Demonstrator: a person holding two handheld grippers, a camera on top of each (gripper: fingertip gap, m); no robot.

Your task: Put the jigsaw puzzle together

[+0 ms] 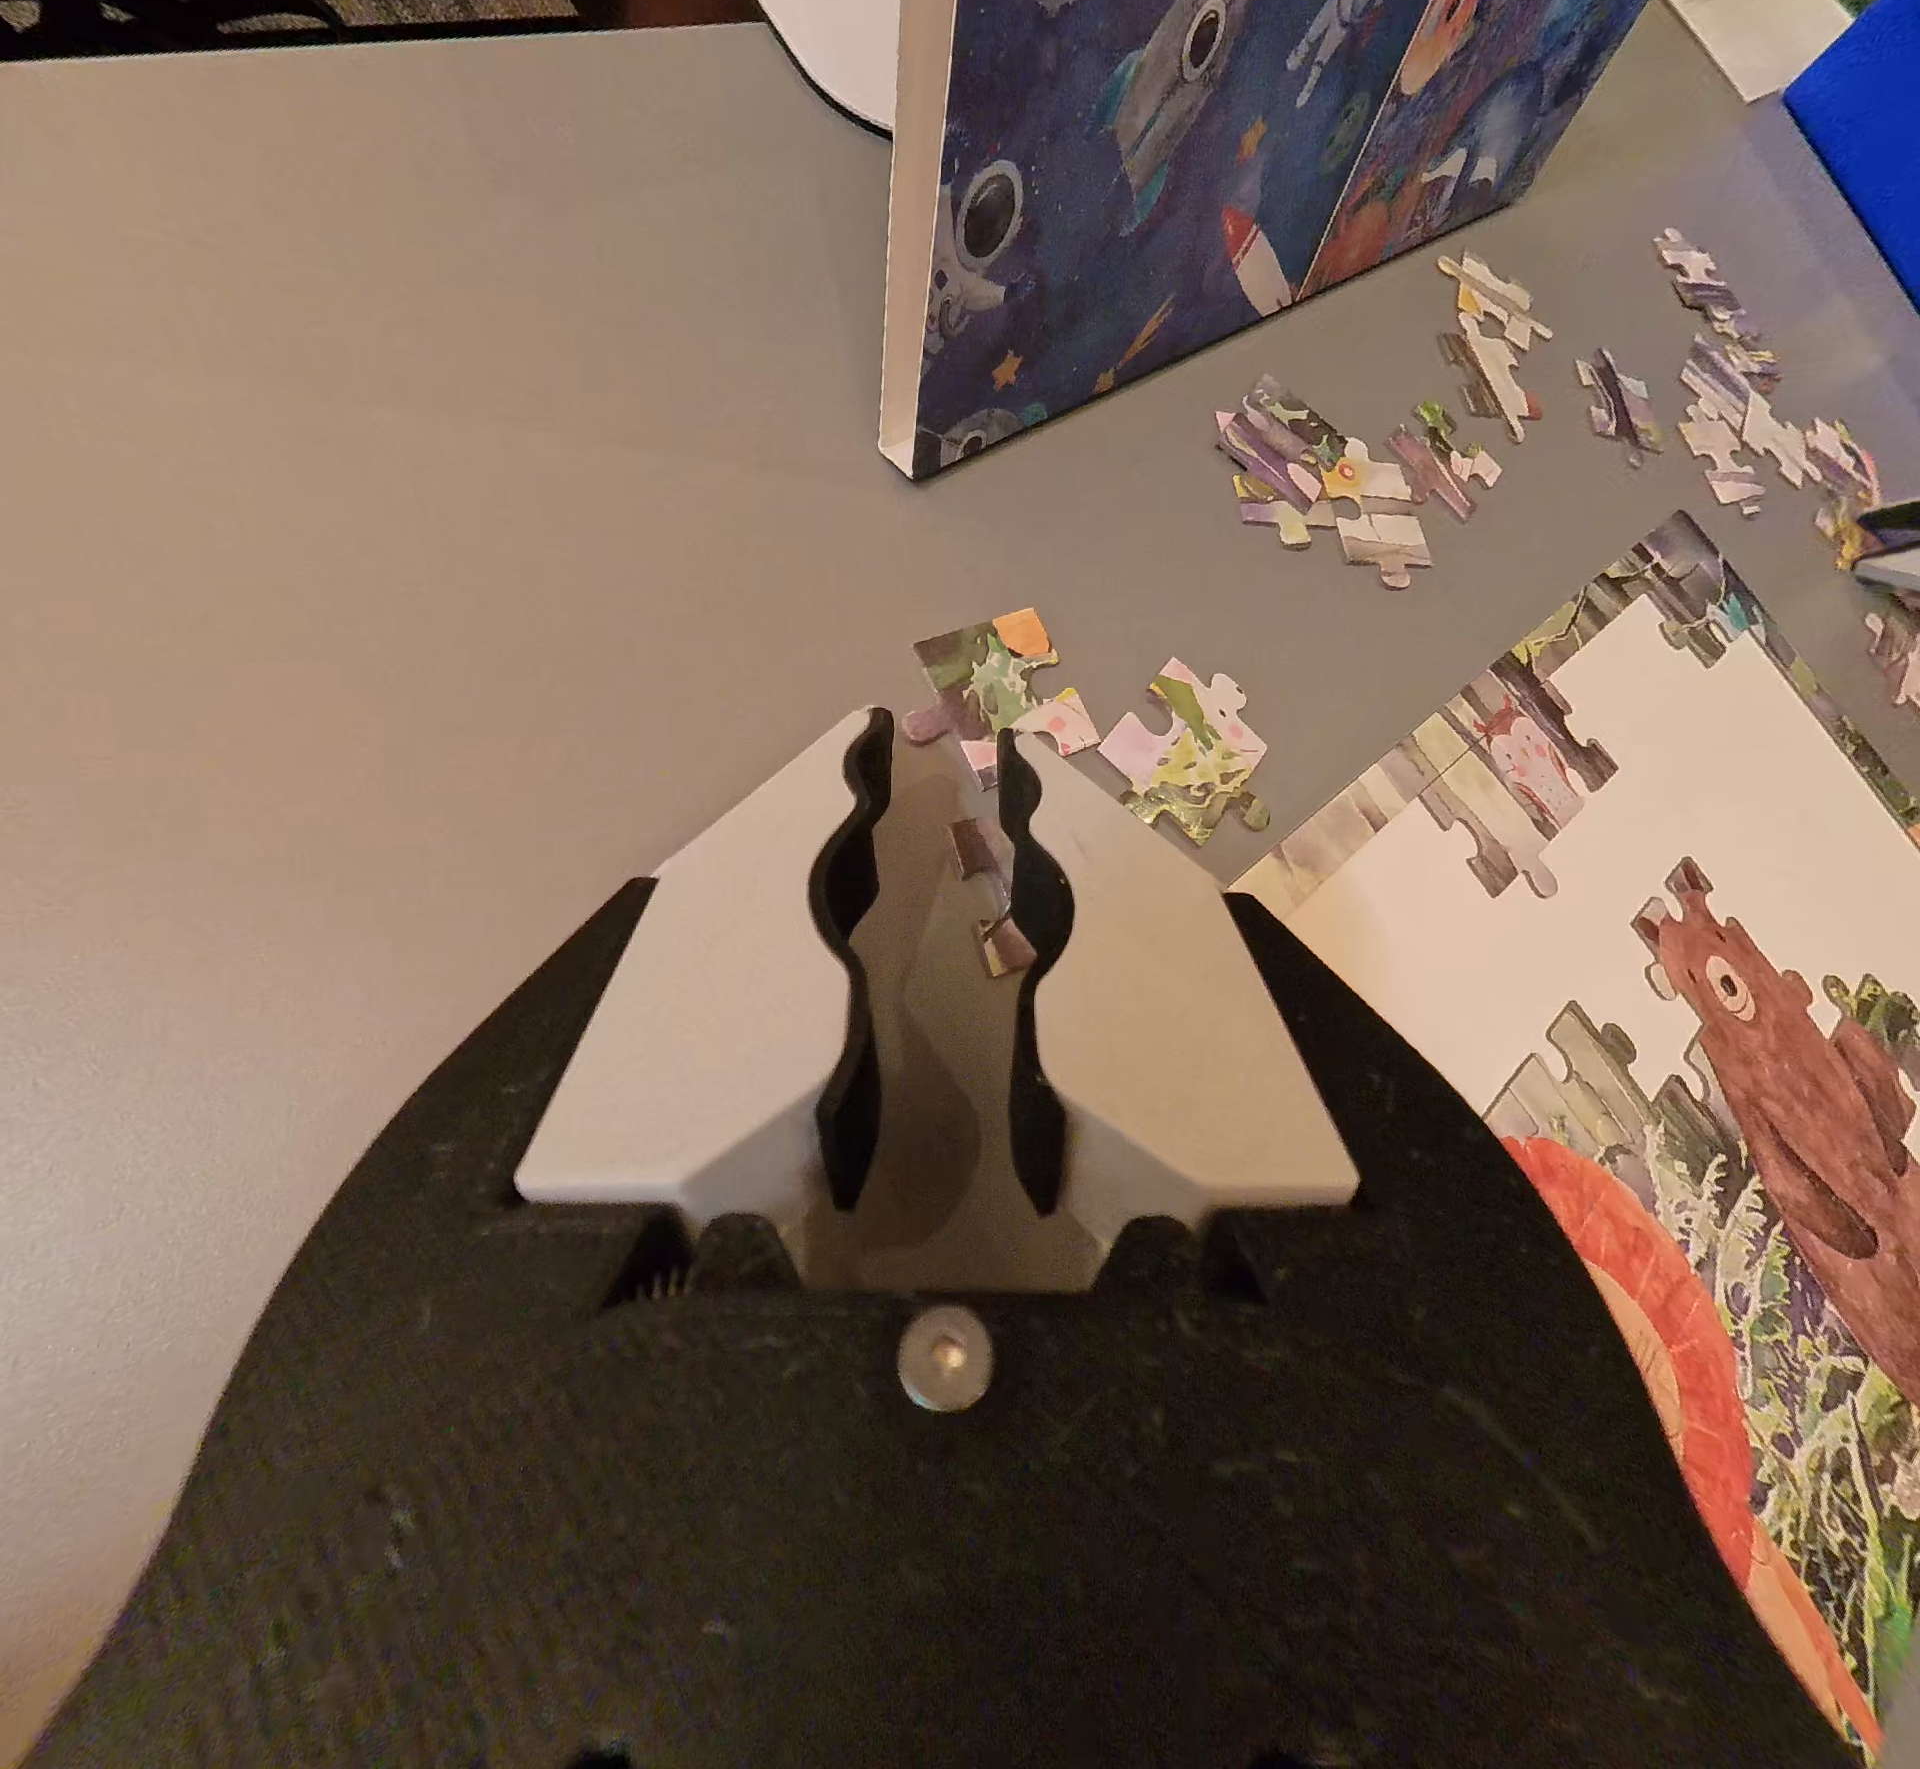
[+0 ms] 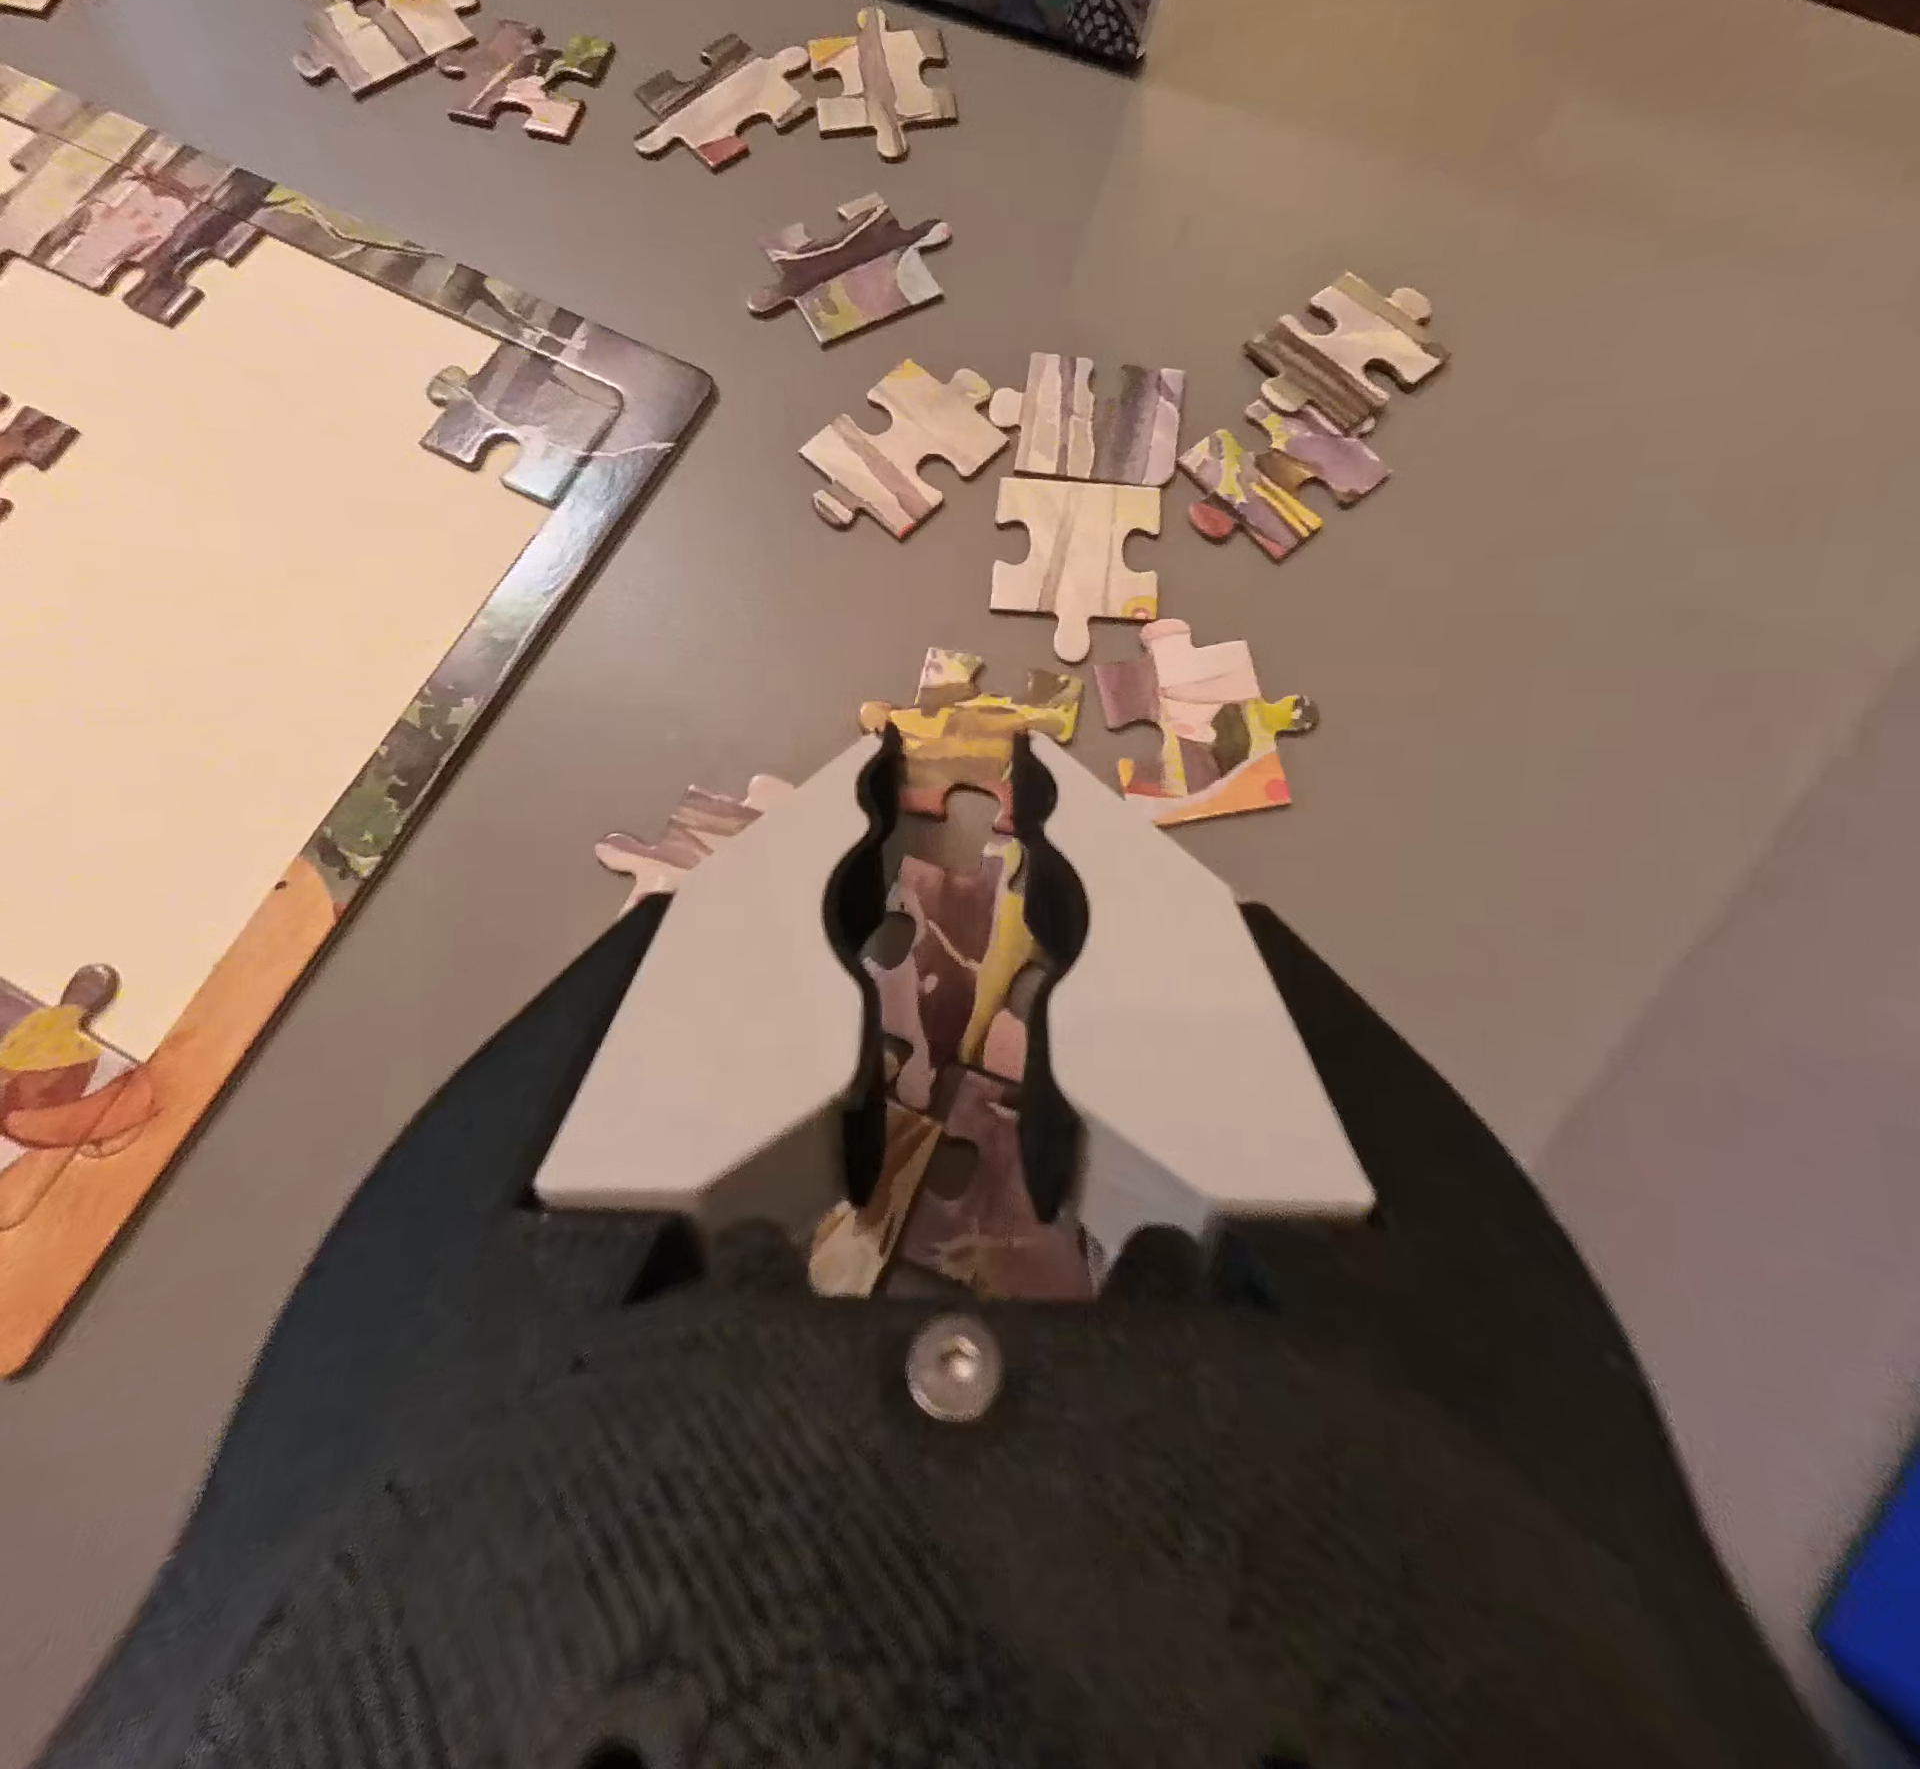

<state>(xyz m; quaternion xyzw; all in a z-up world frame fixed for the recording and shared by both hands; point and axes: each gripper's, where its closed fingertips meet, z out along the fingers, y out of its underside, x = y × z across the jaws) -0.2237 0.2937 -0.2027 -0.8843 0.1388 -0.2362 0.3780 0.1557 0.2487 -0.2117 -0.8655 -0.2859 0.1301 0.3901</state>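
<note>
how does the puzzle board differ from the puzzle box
The puzzle board lies flat on the table; the puzzle box stands upright. The board shows a brown bear and greenery around a bare cream middle; the box shows dark blue space art with rockets. Both rest on the same grey table, with loose pieces nearby.

My right claw hides pt of a loose piece; puzzle tray cut off at left edge.

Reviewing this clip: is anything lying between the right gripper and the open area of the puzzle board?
Nothing visible. The right gripper hovers over loose pieces; bare grey table separates it from the puzzle board, whose cream interior is unobstructed.
</note>
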